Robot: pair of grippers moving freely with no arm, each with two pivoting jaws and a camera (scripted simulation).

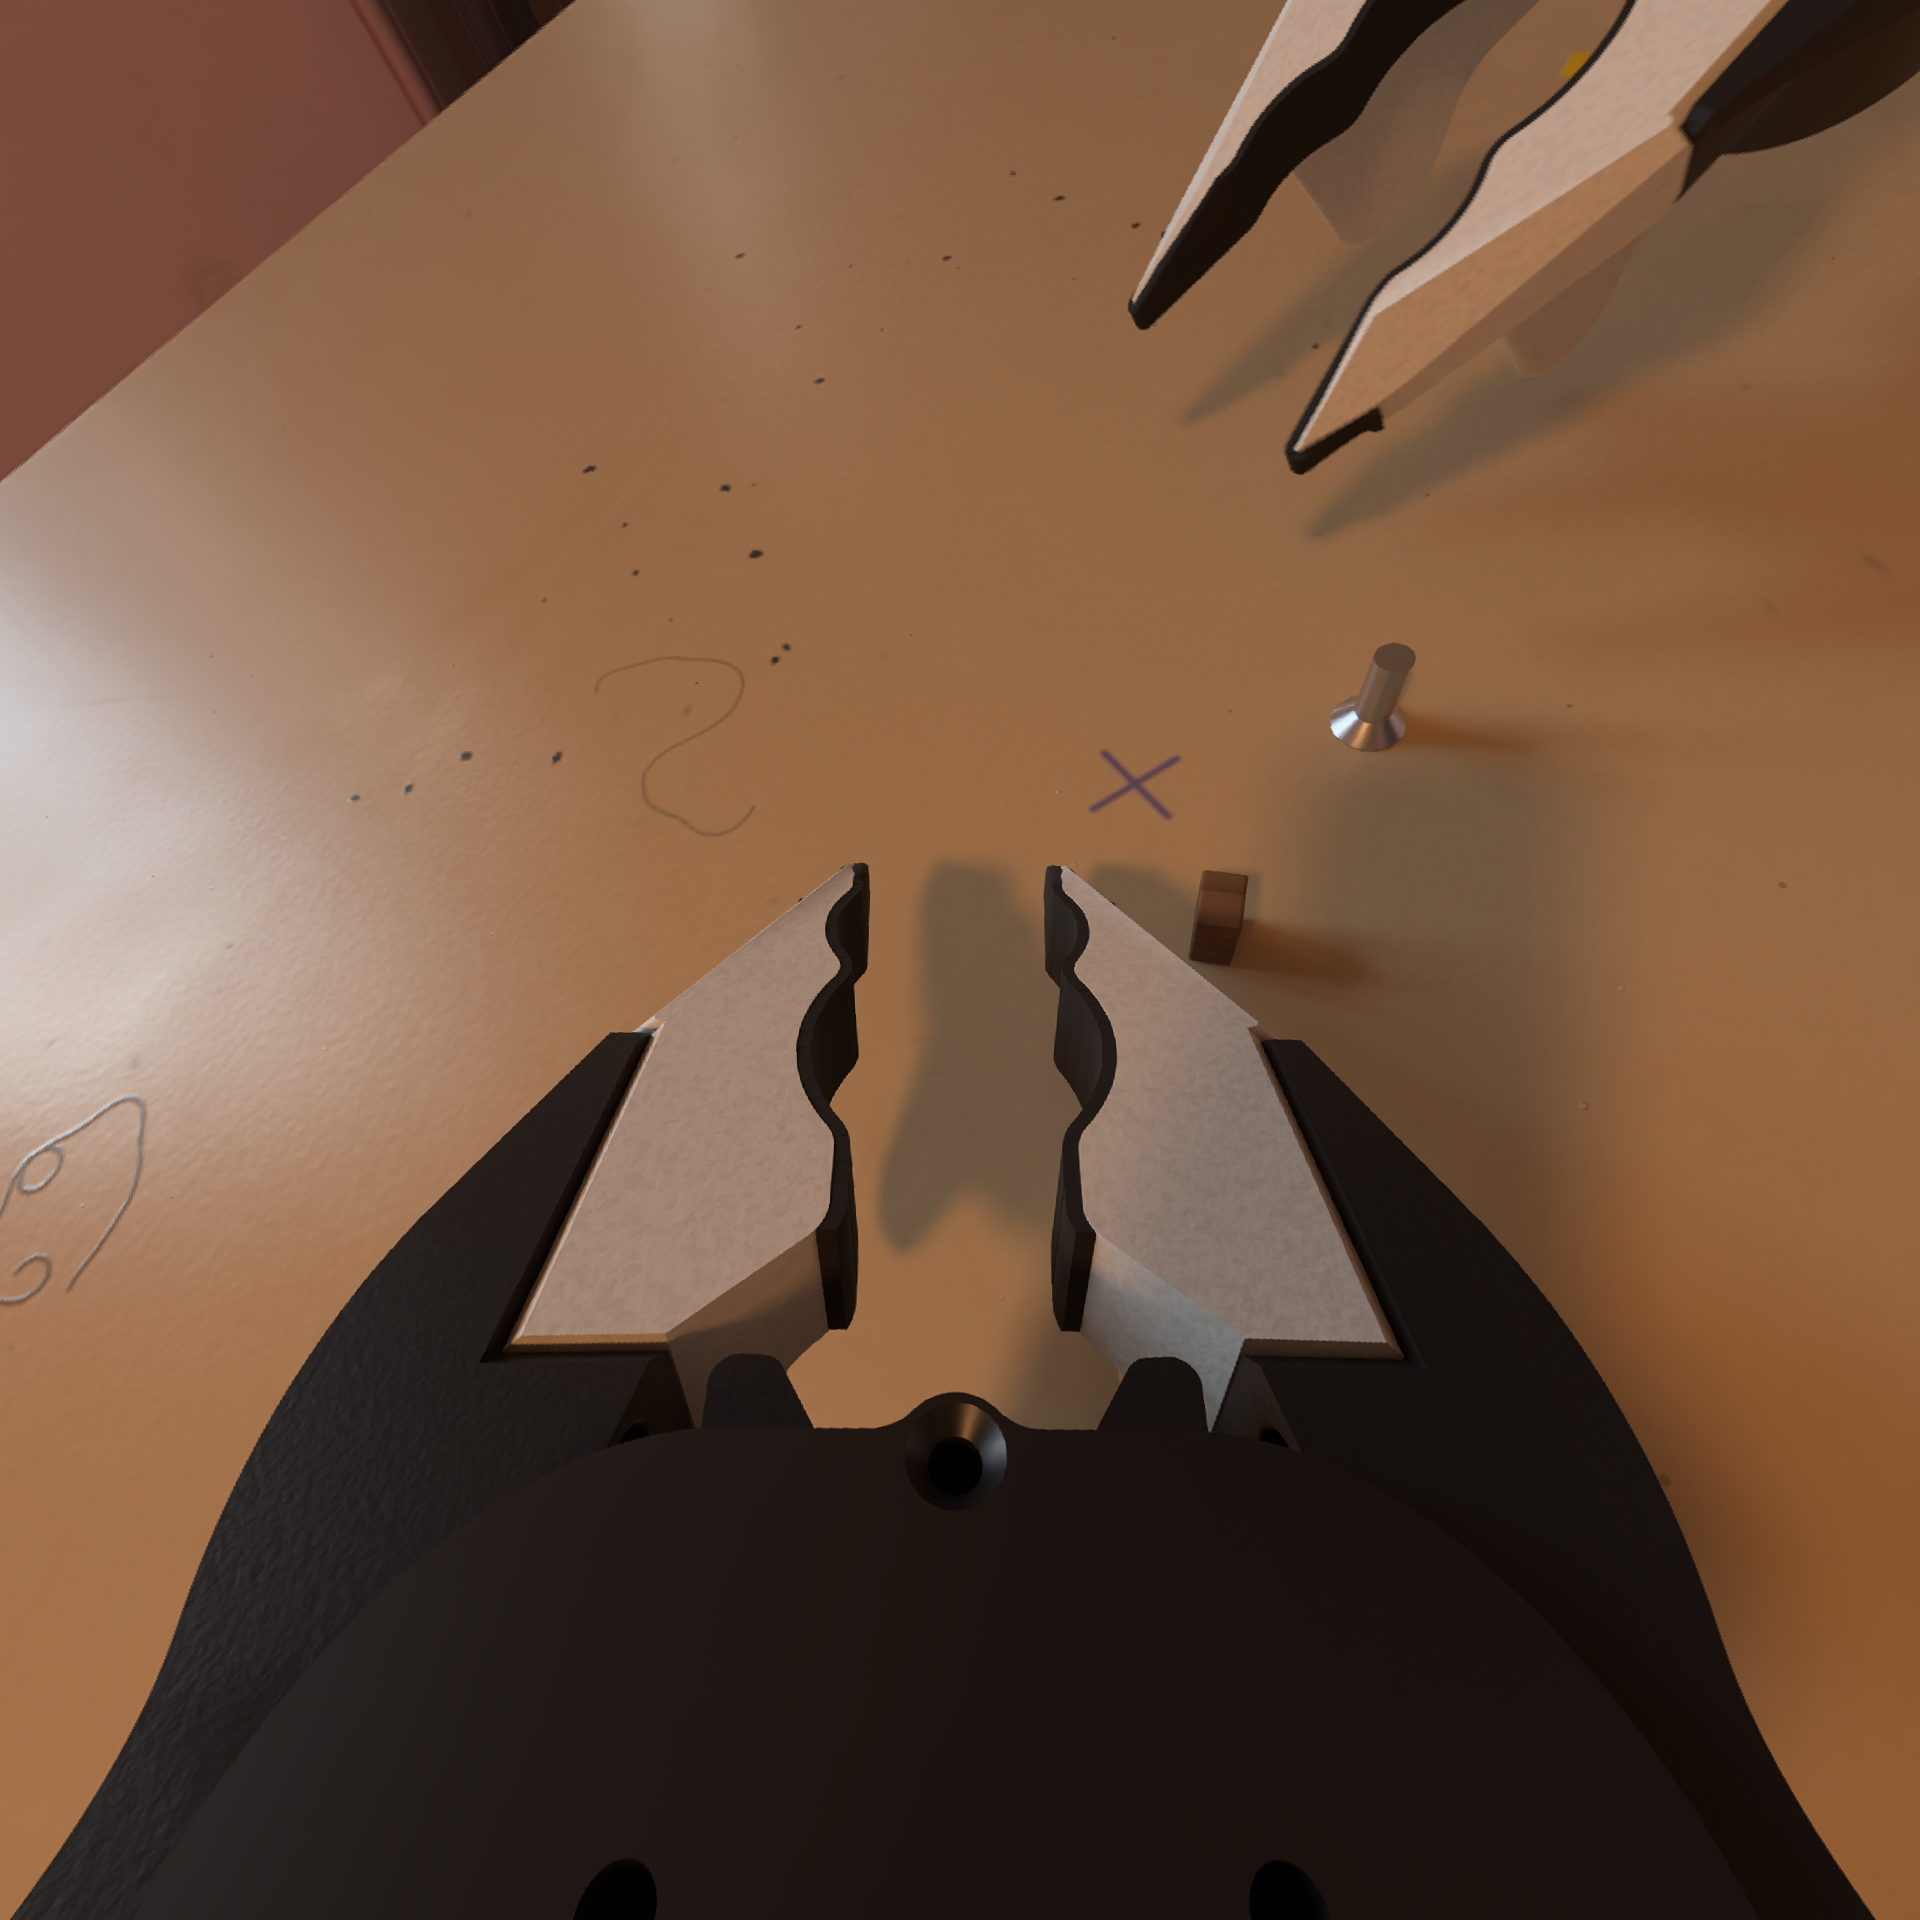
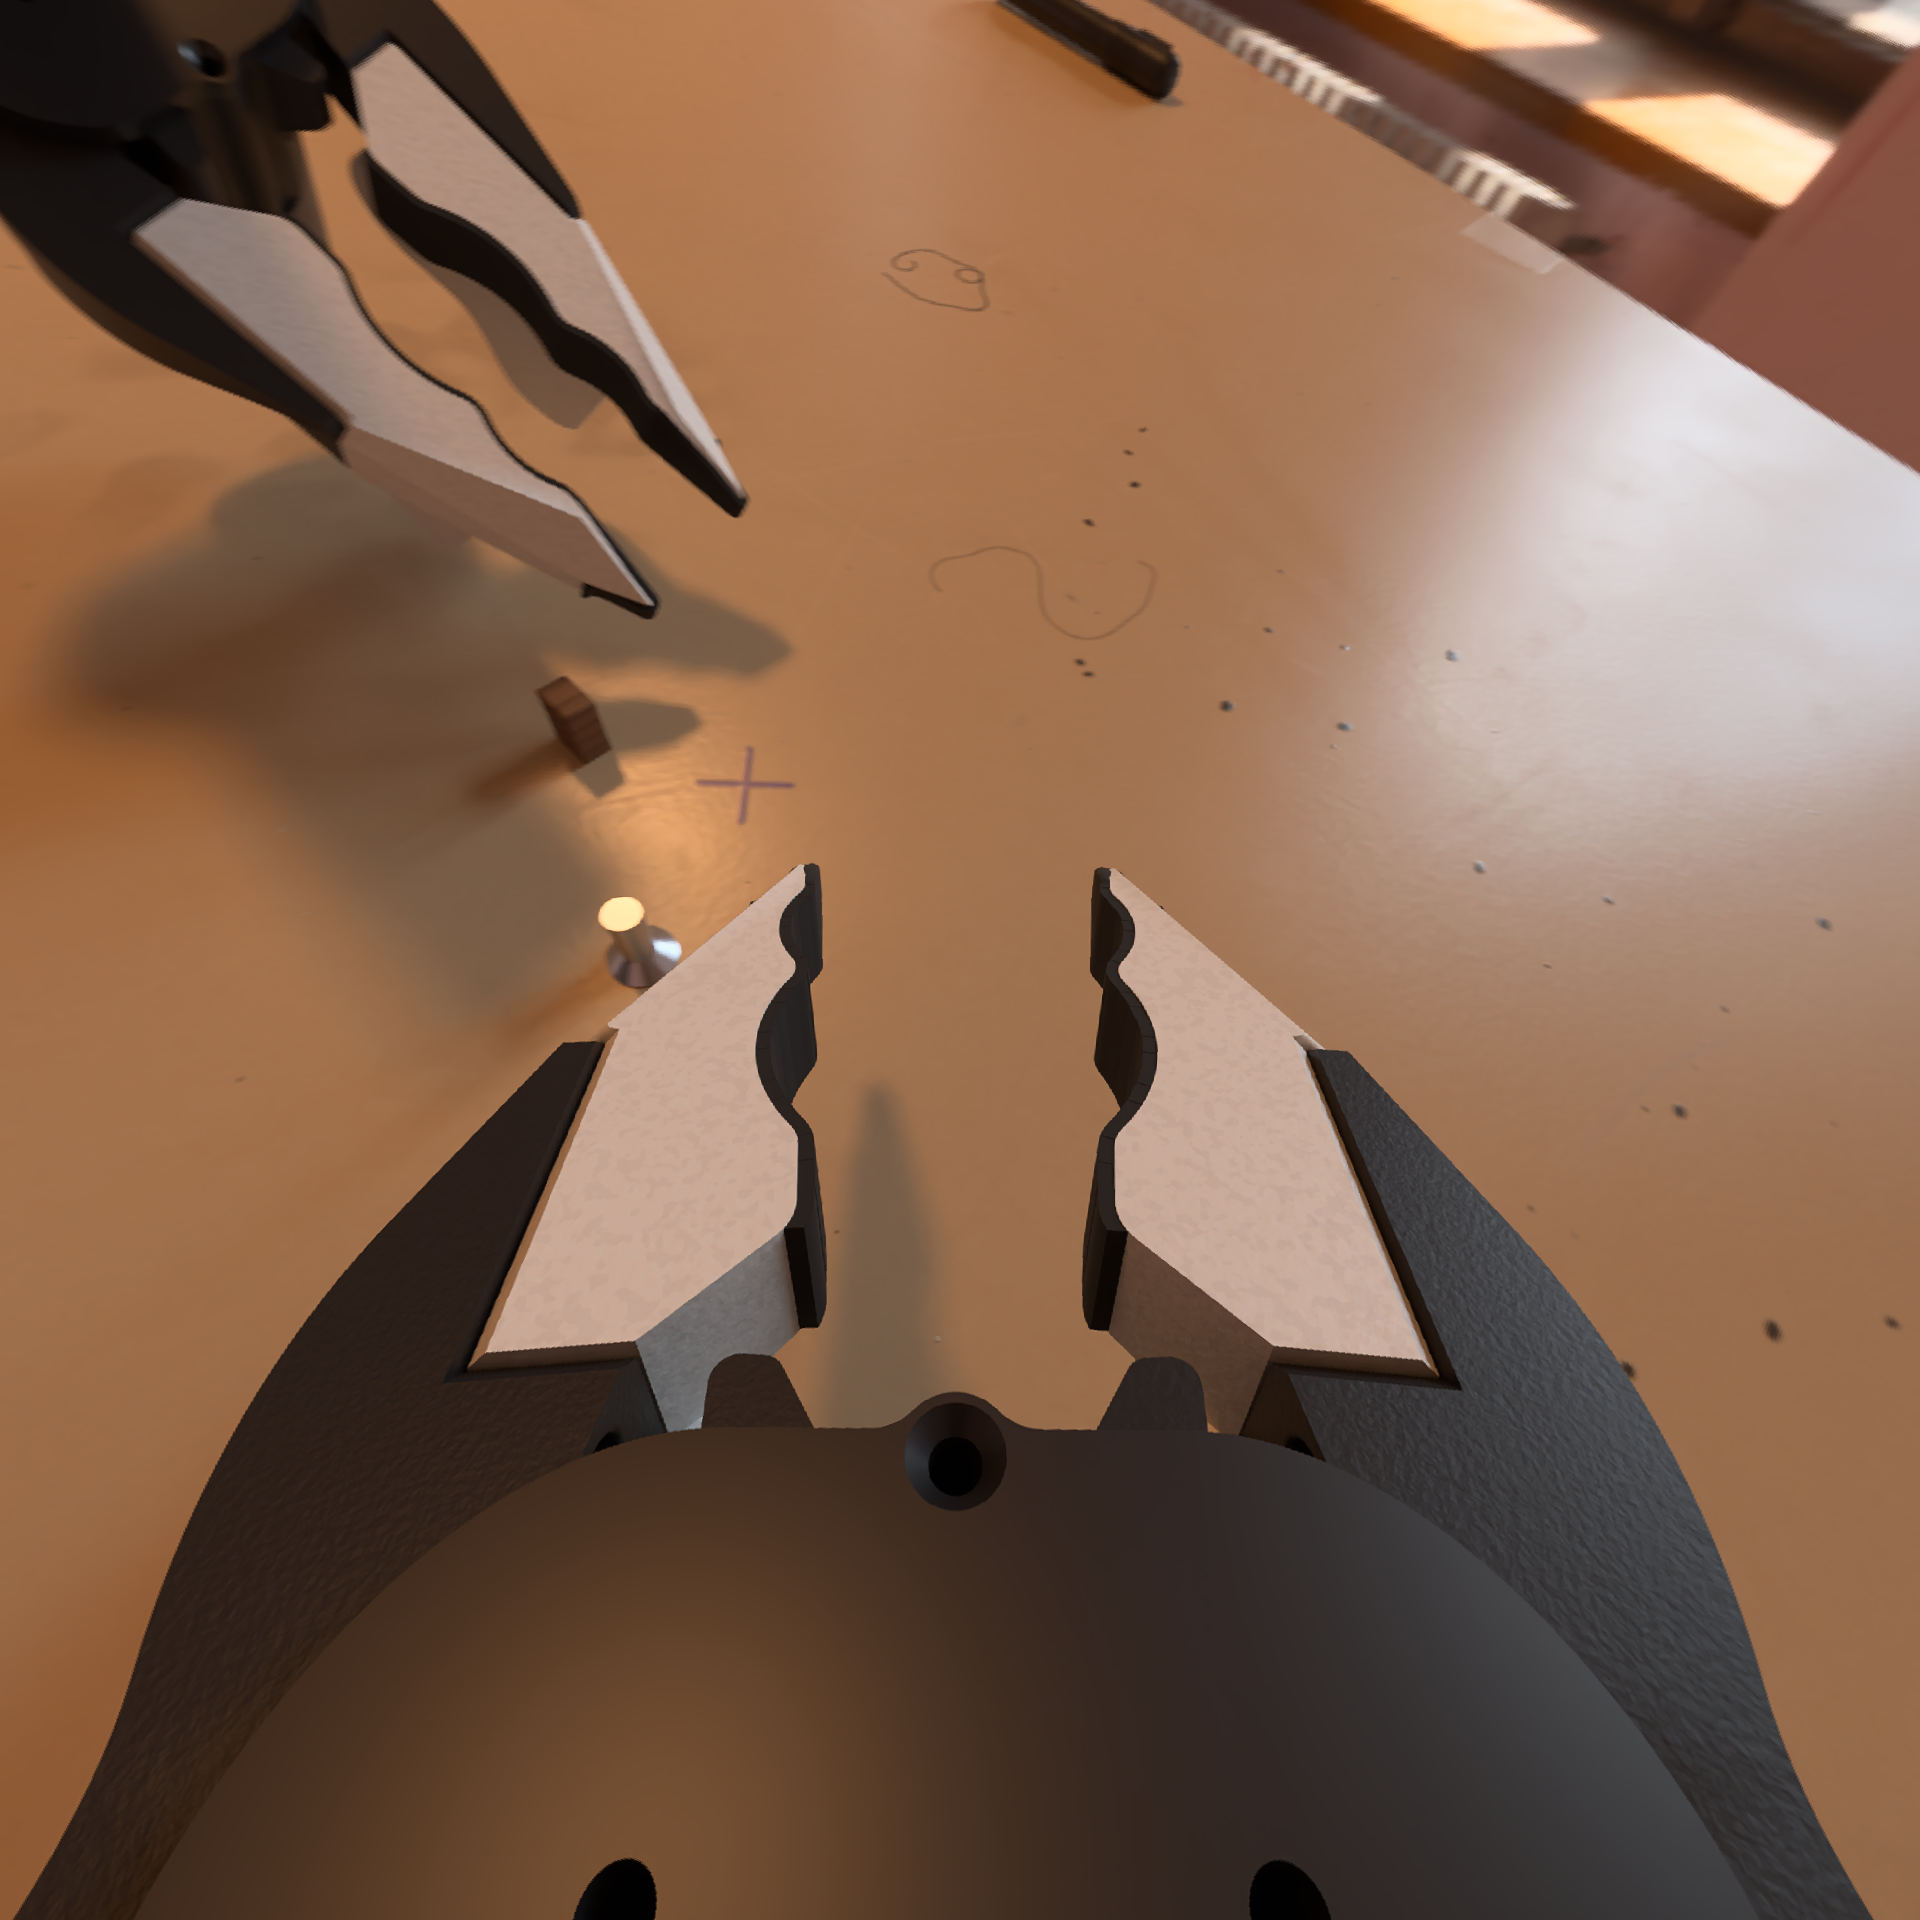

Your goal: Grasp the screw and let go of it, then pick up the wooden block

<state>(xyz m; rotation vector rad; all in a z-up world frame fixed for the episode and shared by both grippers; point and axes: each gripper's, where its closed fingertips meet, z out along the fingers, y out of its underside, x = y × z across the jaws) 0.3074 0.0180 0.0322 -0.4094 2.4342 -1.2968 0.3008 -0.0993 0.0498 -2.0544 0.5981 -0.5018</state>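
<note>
Screw [image 1: 1369, 698] standing head-down on brown table [image 1: 520, 935], shank up, untouched. Landmark: purple cross mark [image 1: 1138, 784] drawn on the tabletop.

Left wrist view, near to far:
- Left gripper [image 1: 957, 878] nearest, hovering just short of the cross; jaws parted by a moderate gap, nothing between them, only bare table and own shadow.
- Wooden block [image 1: 1219, 928] just right of the gripper's right fingertip, near side of the cross, resting on the table, apart from the finger.
- Screw beyond and right of the cross, clear of the block.
- Pencil squiggle [image 1: 686, 743] left of the cross; scattered dark specks beyond.
- Right gripper [image 1: 1216, 384] far, up right of the cross, raised above the table, fingers spread, empty.

Right wrist view, near to far:
- Right gripper [image 2: 953, 878] just short of the cross mark [image 2: 745, 784]; jaws wide apart, holding nothing.
- Screw [image 2: 636, 948] just beside left fingertip, near-left of the cross, not touching as far as can be told.
- Wooden block [image 2: 575, 717] left of and a little beyond the cross.
- Left gripper [image 2: 691, 556] beyond-left of the cross, above the block, open, empty.
- Squiggle [image 2: 1044, 587] beyond the cross; dark bar [image 2: 1091, 47] at far table edge.
</note>
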